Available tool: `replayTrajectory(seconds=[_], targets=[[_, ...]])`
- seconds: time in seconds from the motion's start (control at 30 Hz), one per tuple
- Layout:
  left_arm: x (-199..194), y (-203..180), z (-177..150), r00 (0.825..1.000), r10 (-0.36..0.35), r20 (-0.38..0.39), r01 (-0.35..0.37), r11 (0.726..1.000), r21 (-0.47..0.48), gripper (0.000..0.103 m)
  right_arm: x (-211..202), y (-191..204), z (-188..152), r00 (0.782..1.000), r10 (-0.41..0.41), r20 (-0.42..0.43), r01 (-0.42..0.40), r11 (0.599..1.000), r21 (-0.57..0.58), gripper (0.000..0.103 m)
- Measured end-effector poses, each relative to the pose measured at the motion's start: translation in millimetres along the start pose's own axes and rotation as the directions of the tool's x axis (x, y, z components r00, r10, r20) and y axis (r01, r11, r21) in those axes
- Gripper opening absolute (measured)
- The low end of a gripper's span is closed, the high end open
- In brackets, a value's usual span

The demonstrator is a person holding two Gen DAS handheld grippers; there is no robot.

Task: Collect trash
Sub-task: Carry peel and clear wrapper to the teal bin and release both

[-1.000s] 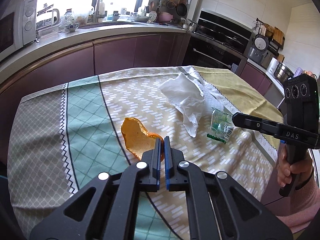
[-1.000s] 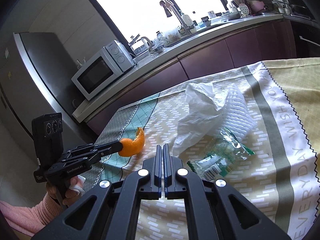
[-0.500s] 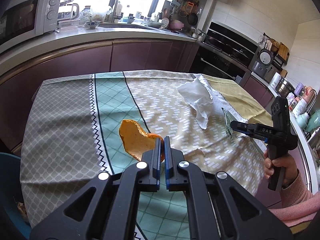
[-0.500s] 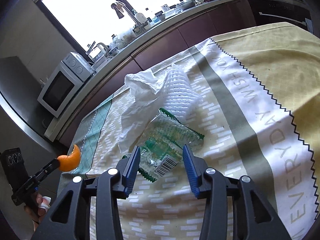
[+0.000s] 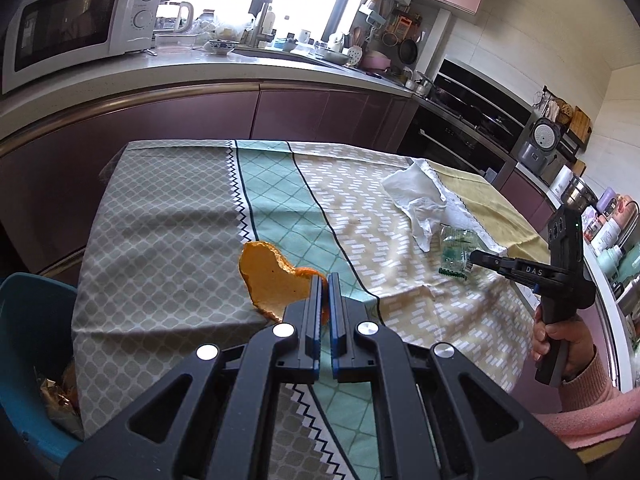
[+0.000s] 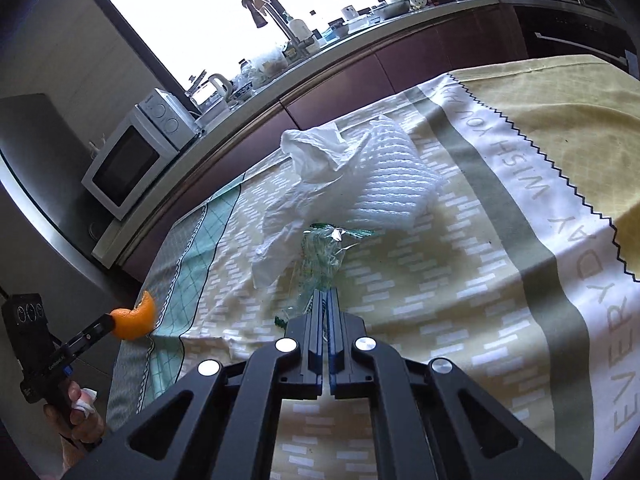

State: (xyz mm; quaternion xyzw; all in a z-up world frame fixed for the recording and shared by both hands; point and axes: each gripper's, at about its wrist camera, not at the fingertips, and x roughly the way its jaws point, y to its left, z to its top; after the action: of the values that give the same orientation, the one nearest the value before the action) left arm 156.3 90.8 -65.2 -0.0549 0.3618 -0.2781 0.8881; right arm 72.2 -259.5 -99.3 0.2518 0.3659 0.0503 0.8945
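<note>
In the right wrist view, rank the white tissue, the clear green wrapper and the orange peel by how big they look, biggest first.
1. white tissue
2. clear green wrapper, partly hidden behind the right gripper that pinches it
3. orange peel, held in the left gripper; it sits farther from the camera, so its real size is unsure

Curled orange peel held aloft; crinkled clear green-printed wrapper beside crumpled white tissue on tablecloth.

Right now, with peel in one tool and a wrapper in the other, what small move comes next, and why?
Probably swing the left tool, shut on the orange peel, over the blue bin beside the table and release; trash already lies inside it.
</note>
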Motion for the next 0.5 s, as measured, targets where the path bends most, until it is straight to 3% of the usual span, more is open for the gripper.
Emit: replayTrajectory(seconds=[0.27,0.4,0.5], targets=[[-53.4,37.8,-10.1,0.995,0.078,0.062,-0.075,0.996,-0.044,0.004,-8.9,71.4,0.0,0.991,0.137,-0.015,-0.137,0.976,-0.170,0.000],[-87.9,65.3,-18.4,0.984,0.150,0.096,-0.143,0.986,-0.081,0.004,1.5,124.6,-5.1,0.964,0.254,-0.076,-0.265,0.929,-0.259,0.000],[-108.2,90.0,-24.2,0.971,0.215,0.107,-0.201,0.972,-0.123,0.004,17.6,168.3,-8.2,0.930,0.336,-0.147,-0.365,0.879,-0.305,0.000]])
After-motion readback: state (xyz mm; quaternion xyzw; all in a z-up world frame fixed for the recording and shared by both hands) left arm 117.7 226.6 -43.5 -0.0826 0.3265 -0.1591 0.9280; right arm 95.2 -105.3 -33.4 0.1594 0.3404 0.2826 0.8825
